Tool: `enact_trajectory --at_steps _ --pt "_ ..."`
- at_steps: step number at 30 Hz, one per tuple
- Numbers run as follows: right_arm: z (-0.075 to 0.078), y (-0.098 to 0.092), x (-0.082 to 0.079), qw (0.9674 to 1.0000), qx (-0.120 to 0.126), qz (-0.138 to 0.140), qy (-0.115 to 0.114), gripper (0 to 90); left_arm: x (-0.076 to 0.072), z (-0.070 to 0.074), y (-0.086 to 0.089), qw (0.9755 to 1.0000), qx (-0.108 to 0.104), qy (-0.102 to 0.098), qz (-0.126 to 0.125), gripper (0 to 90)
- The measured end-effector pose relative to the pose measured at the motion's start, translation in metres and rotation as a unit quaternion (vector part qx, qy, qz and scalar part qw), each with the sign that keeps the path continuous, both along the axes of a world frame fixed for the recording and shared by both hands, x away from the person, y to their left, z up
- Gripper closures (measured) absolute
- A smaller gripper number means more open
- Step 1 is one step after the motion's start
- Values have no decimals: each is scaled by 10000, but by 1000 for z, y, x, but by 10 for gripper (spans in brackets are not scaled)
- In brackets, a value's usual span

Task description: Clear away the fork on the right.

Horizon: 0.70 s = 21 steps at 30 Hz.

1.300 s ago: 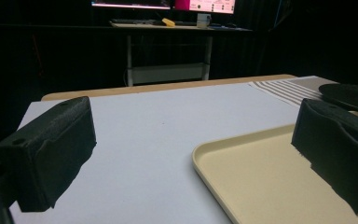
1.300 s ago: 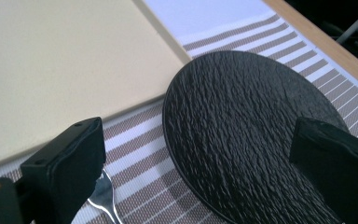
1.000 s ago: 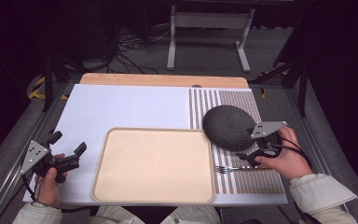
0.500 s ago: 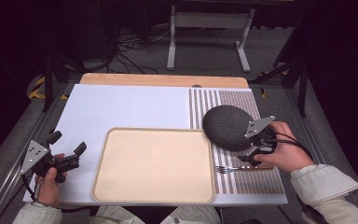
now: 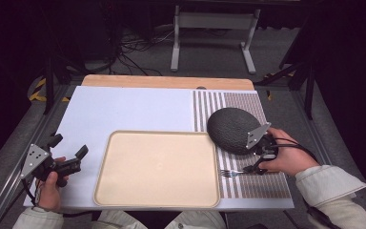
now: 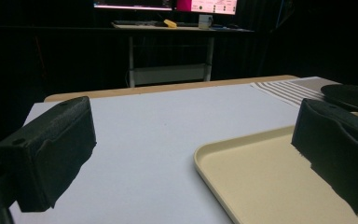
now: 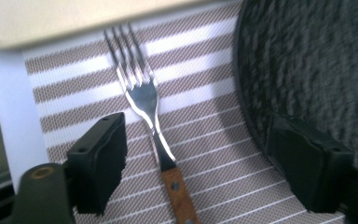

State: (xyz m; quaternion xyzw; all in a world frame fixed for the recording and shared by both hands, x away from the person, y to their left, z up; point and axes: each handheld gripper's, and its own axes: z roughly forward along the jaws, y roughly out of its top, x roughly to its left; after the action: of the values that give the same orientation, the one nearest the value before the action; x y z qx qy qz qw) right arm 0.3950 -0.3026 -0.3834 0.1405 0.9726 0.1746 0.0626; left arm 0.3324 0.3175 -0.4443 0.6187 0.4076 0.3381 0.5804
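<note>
Now my right gripper (image 7: 196,163), jaws just closing but not yet gripping, straddles the wooden-handled steel fork (image 7: 147,105) on the striped woven placemat (image 7: 74,88). Stiff, light, probably slippery; I'd pinch the handle. My left gripper (image 6: 191,154) stands open.

The right gripper (image 5: 258,164) is low over the fork (image 5: 236,172), which lies on the striped mat (image 5: 248,183) just below the dark bowl (image 5: 232,130). Its jaws have just been closing, with a gap left. The left gripper (image 5: 69,152), jaws apart, hangs over the white mat (image 5: 133,109) beside the beige tray (image 5: 156,168).
</note>
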Motion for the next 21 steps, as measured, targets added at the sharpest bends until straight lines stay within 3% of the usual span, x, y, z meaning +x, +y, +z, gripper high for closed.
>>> enact_trajectory --at_steps 11,17,21 --pt "-15 2 -3 9959 -700 279 510 445 0 0 0 10000 2 3 1 3" --pt "-19 4 -2 9925 -957 518 550 502 0 0 0 10000 0 3 4 3" --pt "-22 6 -2 9882 -1217 742 557 601 0 0 0 10000 18 3 -8 3"
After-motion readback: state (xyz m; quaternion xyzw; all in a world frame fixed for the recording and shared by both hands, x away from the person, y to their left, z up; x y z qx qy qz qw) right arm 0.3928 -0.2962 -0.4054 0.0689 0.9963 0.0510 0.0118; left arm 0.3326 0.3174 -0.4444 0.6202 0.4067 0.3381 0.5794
